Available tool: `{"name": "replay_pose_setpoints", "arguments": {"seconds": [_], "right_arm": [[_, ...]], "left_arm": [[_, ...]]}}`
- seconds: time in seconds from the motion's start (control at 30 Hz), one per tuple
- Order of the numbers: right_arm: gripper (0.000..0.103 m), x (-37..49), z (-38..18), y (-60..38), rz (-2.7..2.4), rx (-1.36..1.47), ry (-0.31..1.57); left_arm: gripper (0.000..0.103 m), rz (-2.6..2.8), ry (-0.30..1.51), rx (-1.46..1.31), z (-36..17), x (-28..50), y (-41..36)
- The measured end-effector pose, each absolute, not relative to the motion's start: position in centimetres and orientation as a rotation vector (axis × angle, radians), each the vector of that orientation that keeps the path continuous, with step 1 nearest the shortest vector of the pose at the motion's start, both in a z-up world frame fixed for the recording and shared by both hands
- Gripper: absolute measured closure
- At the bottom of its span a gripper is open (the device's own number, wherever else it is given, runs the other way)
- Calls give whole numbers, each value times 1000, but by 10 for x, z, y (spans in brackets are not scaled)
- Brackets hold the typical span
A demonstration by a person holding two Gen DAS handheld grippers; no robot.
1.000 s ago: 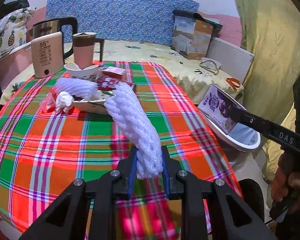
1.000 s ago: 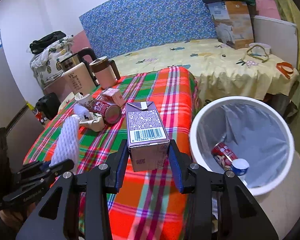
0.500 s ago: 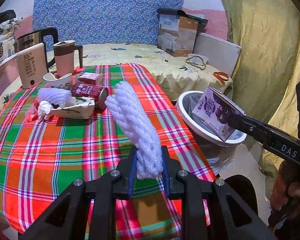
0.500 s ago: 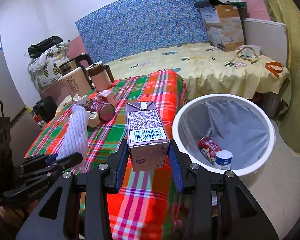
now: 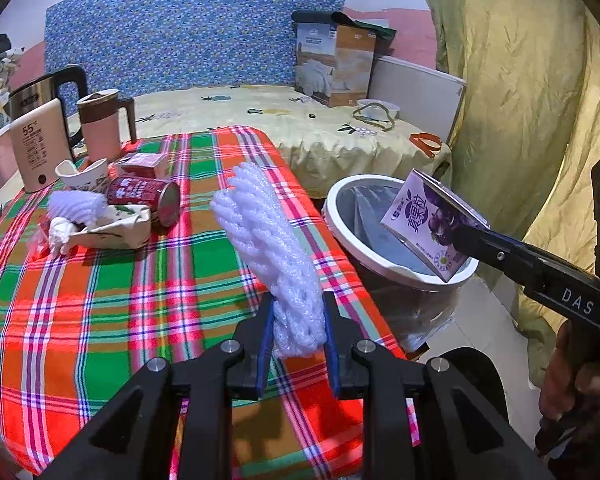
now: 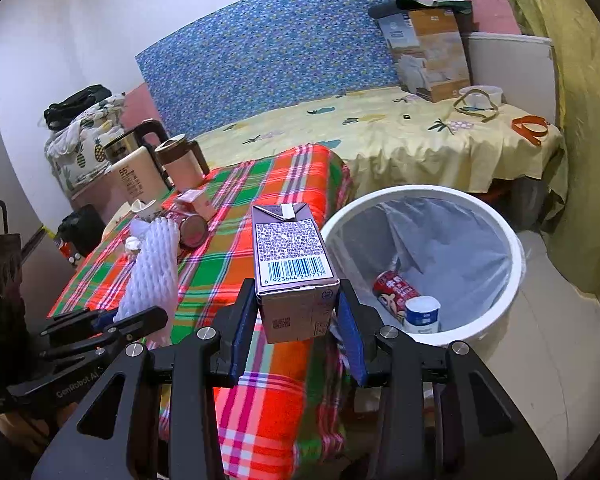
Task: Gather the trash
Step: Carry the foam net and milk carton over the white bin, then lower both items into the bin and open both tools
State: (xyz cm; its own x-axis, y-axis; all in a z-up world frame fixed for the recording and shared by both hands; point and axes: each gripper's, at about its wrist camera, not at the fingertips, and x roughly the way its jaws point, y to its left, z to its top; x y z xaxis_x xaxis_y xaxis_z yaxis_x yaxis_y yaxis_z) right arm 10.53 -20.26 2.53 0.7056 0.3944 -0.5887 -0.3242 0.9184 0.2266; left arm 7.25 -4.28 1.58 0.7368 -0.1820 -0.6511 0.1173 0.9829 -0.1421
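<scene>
We are mid-carry, taking two pieces of trash from the plaid table to the one white bin. Our right gripper is clamped on the purple drink carton, held just beside the bin's rim; our left gripper is pinched narrowly on a white foam net above the table edge. Next, we judge, each must clear the rim before release. The bin already holds two cans; one can and one more foam net wait on the table.
</scene>
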Motion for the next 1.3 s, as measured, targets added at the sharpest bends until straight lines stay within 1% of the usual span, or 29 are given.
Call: {"name": "replay_pose_setpoints", "arguments": {"seconds": [0.73,1.3], "right_arm": [[61,126,12,-268,229,200,700],[61,152,-6,-277,216,186,783]], "left_arm": [[80,-311,731,-31,20,123,-112],[80,-397,797,-36,4,175,-148]]}}
